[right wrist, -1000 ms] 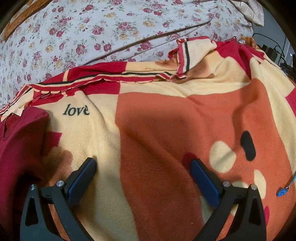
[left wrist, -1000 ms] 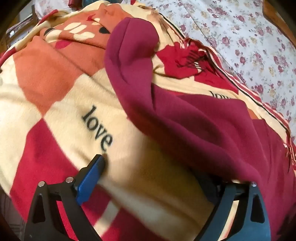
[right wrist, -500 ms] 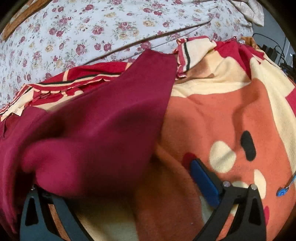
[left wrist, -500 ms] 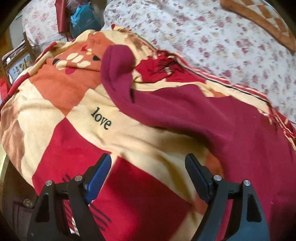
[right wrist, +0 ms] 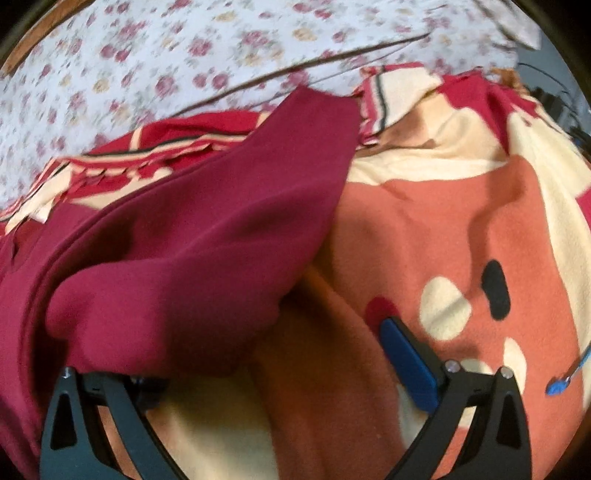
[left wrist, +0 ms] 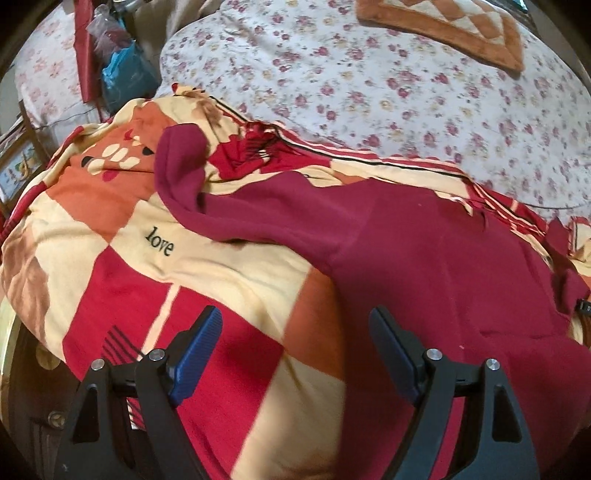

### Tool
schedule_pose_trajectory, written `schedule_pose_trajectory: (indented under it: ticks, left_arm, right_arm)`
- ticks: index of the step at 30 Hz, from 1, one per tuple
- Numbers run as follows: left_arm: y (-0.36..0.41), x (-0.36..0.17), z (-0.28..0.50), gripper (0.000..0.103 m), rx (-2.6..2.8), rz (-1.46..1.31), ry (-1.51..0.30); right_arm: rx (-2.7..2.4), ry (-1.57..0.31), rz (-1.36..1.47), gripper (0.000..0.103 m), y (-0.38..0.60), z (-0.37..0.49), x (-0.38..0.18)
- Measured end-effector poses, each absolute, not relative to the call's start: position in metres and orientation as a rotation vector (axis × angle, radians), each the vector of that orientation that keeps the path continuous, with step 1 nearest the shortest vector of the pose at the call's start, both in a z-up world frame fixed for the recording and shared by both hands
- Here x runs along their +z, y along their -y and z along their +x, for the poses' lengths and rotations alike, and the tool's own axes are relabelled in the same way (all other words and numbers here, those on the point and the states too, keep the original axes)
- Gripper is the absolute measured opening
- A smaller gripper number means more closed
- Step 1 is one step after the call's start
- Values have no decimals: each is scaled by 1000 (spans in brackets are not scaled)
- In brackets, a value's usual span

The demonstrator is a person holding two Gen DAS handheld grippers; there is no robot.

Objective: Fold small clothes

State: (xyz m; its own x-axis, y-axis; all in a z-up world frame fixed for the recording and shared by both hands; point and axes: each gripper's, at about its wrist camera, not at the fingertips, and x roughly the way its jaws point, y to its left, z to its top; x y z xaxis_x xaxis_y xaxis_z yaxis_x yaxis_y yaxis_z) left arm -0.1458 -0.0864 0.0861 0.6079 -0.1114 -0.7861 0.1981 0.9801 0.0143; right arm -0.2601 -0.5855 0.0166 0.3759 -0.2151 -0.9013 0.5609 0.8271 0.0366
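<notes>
A maroon garment (left wrist: 424, 251) lies spread on a patchwork "love" blanket (left wrist: 122, 266), its long sleeve (left wrist: 181, 162) stretched to the far left. My left gripper (left wrist: 295, 347) is open and empty, held above the garment's left edge. In the right wrist view the same maroon sleeve (right wrist: 207, 251) drapes over the left finger and hides it. The right fingertip (right wrist: 406, 365) shows blue and uncovered. My right gripper (right wrist: 266, 365) is open, with blanket (right wrist: 443, 229) below it.
A floral bedsheet (left wrist: 388, 85) covers the bed behind the blanket. An orange quilted cushion (left wrist: 450, 26) lies at the far right. A blue bag (left wrist: 125, 77) and furniture stand beyond the bed's left edge. A blue clip (right wrist: 561, 384) lies on the blanket's right.
My left gripper let go of the garment, pulled back and rose. The sleeve was thrown toward the right gripper and now lies over its left finger.
</notes>
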Motion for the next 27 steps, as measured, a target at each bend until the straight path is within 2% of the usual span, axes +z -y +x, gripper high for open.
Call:
schedule_pose_trajectory:
  ticks: [7, 13, 22, 27]
  left_arm:
    - [99, 91, -159, 64, -205, 130, -884]
    - [107, 95, -163, 64, -231, 125, -888]
    - [120, 103, -168, 64, -266, 145, -873]
    - [123, 106, -168, 64, -271, 139, -871]
  right_arm:
    - [-394, -960, 463, 101, 546, -316, 60]
    - [-270, -896, 392, 101, 480, -353, 115]
    - [35, -839, 454, 101, 382, -344, 158]
    - [31, -817, 332, 101, 339, -313, 166]
